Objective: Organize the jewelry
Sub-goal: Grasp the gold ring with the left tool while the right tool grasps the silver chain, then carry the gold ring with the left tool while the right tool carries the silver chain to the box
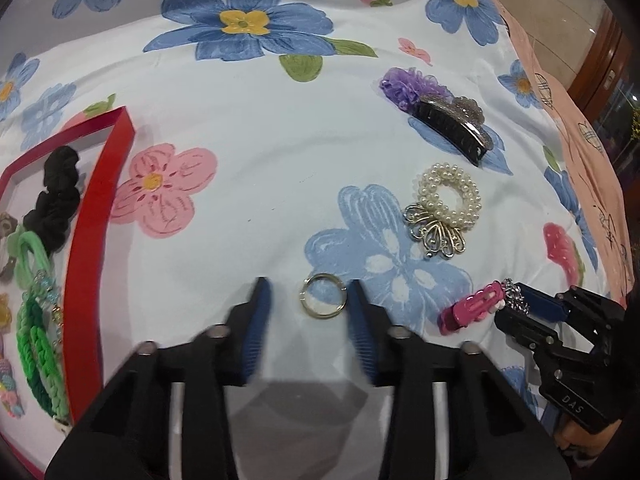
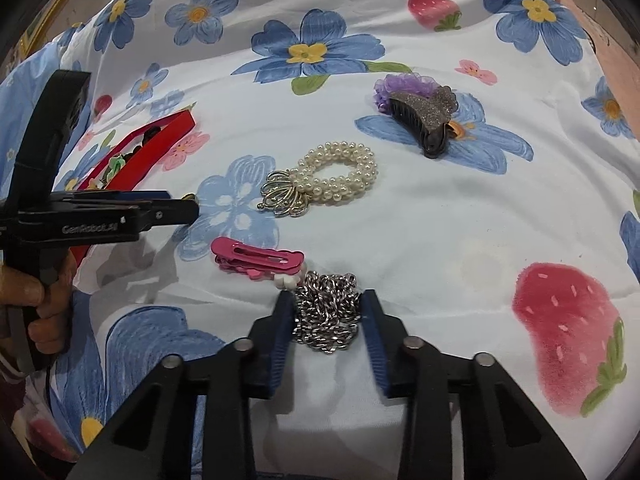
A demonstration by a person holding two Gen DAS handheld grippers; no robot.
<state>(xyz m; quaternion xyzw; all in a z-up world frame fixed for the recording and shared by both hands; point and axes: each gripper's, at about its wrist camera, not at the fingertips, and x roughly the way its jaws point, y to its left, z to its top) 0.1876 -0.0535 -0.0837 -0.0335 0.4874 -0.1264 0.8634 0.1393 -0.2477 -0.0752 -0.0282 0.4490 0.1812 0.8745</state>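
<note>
Jewelry tray (image 1: 98, 216) beside left gripper (image 2: 192, 206) marked "GenRobot.AI"; right gripper (image 1: 516, 304) marked "DAS".

White floral-and-strawberry bedsheet (image 1: 280, 128) covers the surface; peach blanket (image 1: 592, 128) along its edge; glossy tiled floor (image 1: 560, 12) and dark wooden furniture (image 1: 600, 60) beyond.

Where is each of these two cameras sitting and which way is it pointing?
Left wrist: rides the left gripper, looking forward and down at a metal ring between its open fingers; red tray at left, right gripper at right.
Right wrist: rides the right gripper, looking forward and down at a silver chain between its fingers; left gripper and the holding hand at left.
Shared: pearl scrunchie, pink hair clip, glitter claw clip, floral cloth.
</note>
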